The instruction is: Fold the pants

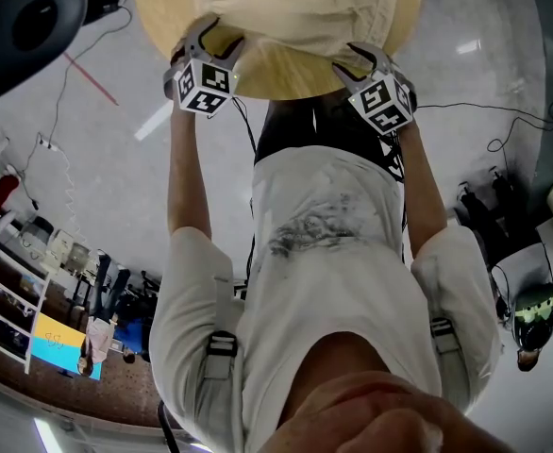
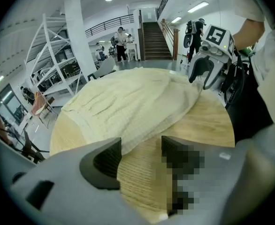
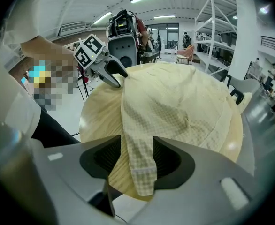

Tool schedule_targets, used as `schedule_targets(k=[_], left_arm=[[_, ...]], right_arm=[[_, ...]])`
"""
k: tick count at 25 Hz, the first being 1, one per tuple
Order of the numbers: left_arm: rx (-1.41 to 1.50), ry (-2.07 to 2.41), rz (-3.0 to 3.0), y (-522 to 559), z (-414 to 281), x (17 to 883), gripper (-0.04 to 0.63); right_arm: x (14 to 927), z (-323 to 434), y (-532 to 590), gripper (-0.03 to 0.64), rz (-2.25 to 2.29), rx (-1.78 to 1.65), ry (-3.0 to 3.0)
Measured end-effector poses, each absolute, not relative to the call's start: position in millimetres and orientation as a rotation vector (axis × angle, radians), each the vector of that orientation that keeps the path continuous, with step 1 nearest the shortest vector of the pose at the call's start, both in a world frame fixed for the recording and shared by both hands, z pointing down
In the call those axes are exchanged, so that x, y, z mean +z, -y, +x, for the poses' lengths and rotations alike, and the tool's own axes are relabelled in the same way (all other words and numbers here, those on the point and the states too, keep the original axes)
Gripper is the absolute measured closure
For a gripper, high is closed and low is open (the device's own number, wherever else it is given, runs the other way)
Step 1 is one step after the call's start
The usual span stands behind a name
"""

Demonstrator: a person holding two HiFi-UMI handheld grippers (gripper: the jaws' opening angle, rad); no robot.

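Pale yellow checked pants point(image 1: 295, 8) lie bunched on a round wooden table point(image 1: 276, 75). My left gripper point(image 1: 208, 43) is at the table's near left edge and my right gripper point(image 1: 357, 62) at its near right edge, both at the cloth's near hem. In the left gripper view the left gripper point(image 2: 141, 146) stands open over bare wood, the pants' point(image 2: 128, 102) edge just reaching between its fingertips. In the right gripper view the right gripper point(image 3: 137, 146) is open, and a loose corner of the pants point(image 3: 142, 163) hangs between its pads over the table's rim point(image 3: 97, 118).
A black chair point(image 1: 26, 17) and cables point(image 1: 69, 83) are on the floor left of the table. More cables point(image 1: 503, 111) and gear lie to the right. White shelving racks point(image 2: 48, 60), a staircase point(image 2: 154, 41) and standing people point(image 2: 121, 43) are farther off.
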State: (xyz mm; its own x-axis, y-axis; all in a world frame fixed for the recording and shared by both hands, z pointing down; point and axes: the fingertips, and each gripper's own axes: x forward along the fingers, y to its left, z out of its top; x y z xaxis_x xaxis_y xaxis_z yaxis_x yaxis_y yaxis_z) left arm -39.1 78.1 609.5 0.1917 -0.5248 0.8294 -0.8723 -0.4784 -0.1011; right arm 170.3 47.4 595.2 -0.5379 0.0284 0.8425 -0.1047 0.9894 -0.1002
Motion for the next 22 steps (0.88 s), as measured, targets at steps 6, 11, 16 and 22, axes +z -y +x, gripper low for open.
schedule_targets(k=[6,11,16,22], left_arm=[[1.216,1.345,2.065,-68.9,-46.4,608.4,0.314],[1.209,1.344,2.051,-65.6,-45.6,611.2,0.312],[1.168,1.338,2.042,-65.8,-47.0,613.1,0.324],[1.166,1.379,2.026,-75.5,-62.1,601.1,0.443]], right_arm=[[604.7,174.2,-46.0,0.394,0.042,0.176,2.11],[608.7,181.2,-46.3,0.394,0.035,0.173,2.094],[612.3,181.4,-41.6,0.433,0.044,0.127,2.089],[599.5,169.2,-43.8,0.496,0.064,0.11,2.092]])
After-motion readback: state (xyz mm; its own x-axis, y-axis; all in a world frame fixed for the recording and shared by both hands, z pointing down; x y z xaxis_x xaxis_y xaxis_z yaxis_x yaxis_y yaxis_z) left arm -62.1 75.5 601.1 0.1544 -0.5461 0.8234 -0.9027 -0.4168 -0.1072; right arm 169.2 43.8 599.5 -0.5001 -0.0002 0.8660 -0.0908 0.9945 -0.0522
